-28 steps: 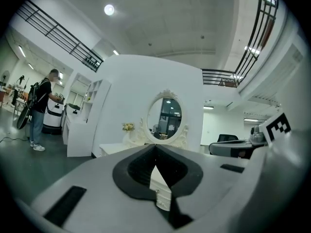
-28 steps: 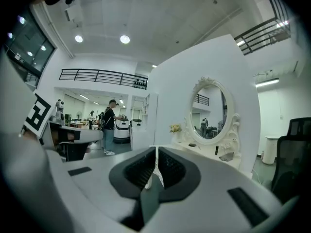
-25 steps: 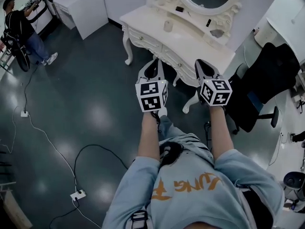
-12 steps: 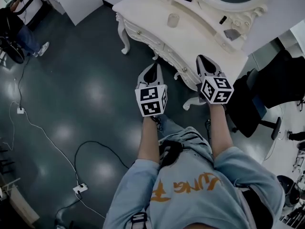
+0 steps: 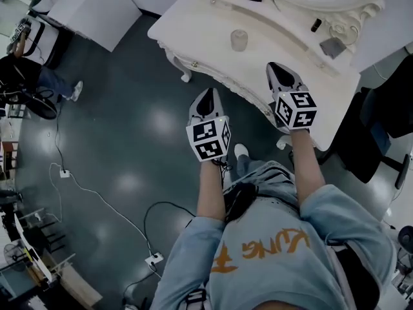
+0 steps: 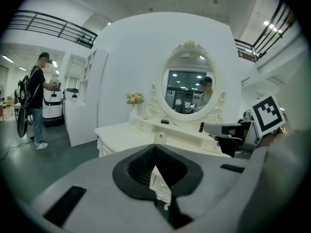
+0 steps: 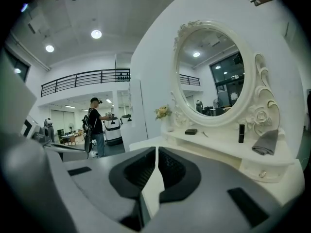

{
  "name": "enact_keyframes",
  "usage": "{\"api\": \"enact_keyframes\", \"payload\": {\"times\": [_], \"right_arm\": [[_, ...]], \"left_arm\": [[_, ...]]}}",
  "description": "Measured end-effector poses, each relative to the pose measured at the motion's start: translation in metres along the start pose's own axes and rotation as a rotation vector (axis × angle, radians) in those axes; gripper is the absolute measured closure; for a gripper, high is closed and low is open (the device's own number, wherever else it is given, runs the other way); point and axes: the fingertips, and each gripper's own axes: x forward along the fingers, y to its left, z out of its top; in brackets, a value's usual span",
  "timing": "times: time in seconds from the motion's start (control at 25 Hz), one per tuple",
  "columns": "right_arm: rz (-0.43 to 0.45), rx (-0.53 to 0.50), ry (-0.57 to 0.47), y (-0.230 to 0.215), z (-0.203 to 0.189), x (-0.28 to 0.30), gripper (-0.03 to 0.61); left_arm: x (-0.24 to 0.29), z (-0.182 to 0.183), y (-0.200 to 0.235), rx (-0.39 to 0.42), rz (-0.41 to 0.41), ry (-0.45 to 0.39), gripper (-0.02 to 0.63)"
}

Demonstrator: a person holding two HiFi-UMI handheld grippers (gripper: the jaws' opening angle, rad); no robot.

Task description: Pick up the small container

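The small container (image 5: 239, 39), a pale cup-like pot, stands on the white dressing table (image 5: 206, 31) in the head view. It also shows just above the jaw tips, small and pale (image 6: 160, 138), in the left gripper view. My left gripper (image 5: 208, 99) is shut and empty, held over the floor short of the table's front edge. My right gripper (image 5: 279, 70) is shut and empty too, with its tip over the table's front right part, right of the container. In the right gripper view the jaws (image 7: 156, 149) meet with nothing between them.
An oval mirror (image 7: 214, 76) rises behind a raised shelf holding a black box (image 7: 191, 131), a dark lipstick (image 7: 241, 133) and a grey cloth (image 7: 265, 143). A black office chair (image 5: 381, 128) stands right of the table. A cable (image 5: 97, 199) crosses the floor; a person (image 5: 26, 76) stands far left.
The view has closed in on the dressing table. Both grippers have come forward towards it, still shut; the right one now reaches over its front edge.
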Motion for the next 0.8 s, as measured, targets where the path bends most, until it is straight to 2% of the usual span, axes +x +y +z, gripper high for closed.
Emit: {"api": "enact_keyframes", "payload": {"times": [0.2,0.4,0.8], "right_arm": [[-0.033,0.06,-0.039,-0.03,0.015,0.024,0.541],[-0.004,0.041,-0.065,-0.027,0.031,0.042,0.541],[-0.036,0.008,-0.058,-0.032,0.028,0.069,0.541]], "left_arm": [[0.031,0.032,-0.019,0.074,-0.042,-0.024,0.592],[0.047,0.052,-0.018,0.108,-0.043,-0.043,0.592],[0.086,0.048,-0.008,0.123,-0.066,-0.004,0.592]]}}
